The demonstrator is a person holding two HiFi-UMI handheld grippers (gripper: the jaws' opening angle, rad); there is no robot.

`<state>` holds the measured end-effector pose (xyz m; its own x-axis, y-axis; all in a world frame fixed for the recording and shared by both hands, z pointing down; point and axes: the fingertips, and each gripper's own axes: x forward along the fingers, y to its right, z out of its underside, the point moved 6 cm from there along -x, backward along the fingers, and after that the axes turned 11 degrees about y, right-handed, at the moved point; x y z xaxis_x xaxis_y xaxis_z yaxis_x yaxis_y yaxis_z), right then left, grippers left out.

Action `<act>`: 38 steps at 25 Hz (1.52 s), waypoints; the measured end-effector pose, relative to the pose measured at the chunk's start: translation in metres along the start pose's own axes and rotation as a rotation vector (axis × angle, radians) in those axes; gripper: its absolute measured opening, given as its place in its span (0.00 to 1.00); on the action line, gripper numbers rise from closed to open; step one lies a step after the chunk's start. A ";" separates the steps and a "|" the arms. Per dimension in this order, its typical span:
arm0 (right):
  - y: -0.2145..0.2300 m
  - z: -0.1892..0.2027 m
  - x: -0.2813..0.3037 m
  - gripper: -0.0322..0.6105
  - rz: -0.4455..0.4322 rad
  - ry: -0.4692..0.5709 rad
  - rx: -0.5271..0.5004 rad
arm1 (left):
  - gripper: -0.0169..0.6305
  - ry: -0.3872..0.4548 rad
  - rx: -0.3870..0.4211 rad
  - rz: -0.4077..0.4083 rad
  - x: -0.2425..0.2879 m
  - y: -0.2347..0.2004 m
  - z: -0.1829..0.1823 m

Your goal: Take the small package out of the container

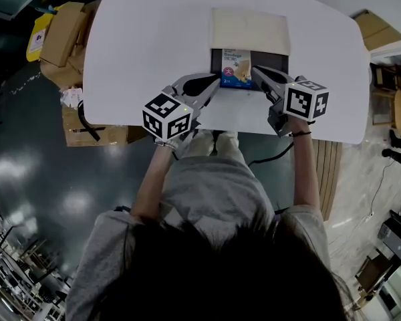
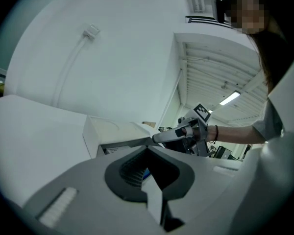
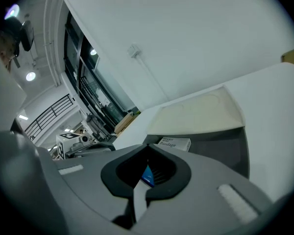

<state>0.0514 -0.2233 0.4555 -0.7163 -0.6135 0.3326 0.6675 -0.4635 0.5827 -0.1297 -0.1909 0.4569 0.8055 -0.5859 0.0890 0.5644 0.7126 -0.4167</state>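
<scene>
**Head view:** A small blue-and-white printed package (image 1: 236,67) lies inside a dark rectangular container (image 1: 216,60). The container's cream lid (image 1: 248,31) is folded back, and it sits on a white rounded surface (image 1: 154,39). The left claw (image 1: 216,84) points at the container's near left corner, and the right claw (image 1: 255,70) at the package's right edge.

**Left gripper view:** The left claw's jaws are pressed together, with the container just beyond their tips.

**Right gripper view:** The right claw's jaws are likewise closed. The package lies past them, in the container.
</scene>
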 end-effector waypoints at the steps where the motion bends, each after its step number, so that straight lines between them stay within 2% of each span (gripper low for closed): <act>1: 0.001 0.000 0.002 0.07 -0.003 -0.007 0.017 | 0.01 -0.002 0.000 0.006 0.001 -0.002 0.000; 6: 0.008 0.002 0.003 0.14 -0.026 -0.049 0.073 | 0.01 -0.012 0.002 0.025 0.004 -0.007 0.002; 8: 0.014 0.003 0.003 0.20 -0.004 -0.059 0.109 | 0.01 -0.015 0.009 0.021 0.004 -0.011 0.001; 11: 0.022 0.004 0.003 0.20 0.035 -0.089 0.160 | 0.01 -0.014 0.007 0.002 0.003 -0.016 0.001; 17: 0.036 0.010 0.012 0.27 0.083 -0.256 0.281 | 0.01 -0.005 -0.003 -0.022 0.005 -0.015 0.001; 24: 0.046 0.016 0.027 0.34 0.094 -0.414 0.358 | 0.01 -0.001 0.000 -0.041 0.007 -0.011 0.001; 31: 0.051 0.024 0.044 0.41 0.108 -0.619 0.301 | 0.01 0.012 0.000 -0.067 0.004 -0.012 0.000; 38: 0.059 0.032 0.055 0.42 0.073 -0.718 0.367 | 0.01 0.021 -0.007 -0.093 -0.002 -0.013 0.001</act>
<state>0.0448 -0.2643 0.5318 -0.7127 -0.0159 0.7013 0.6975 -0.1227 0.7060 -0.1385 -0.1992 0.4630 0.7457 -0.6574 0.1081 0.6350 0.6523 -0.4138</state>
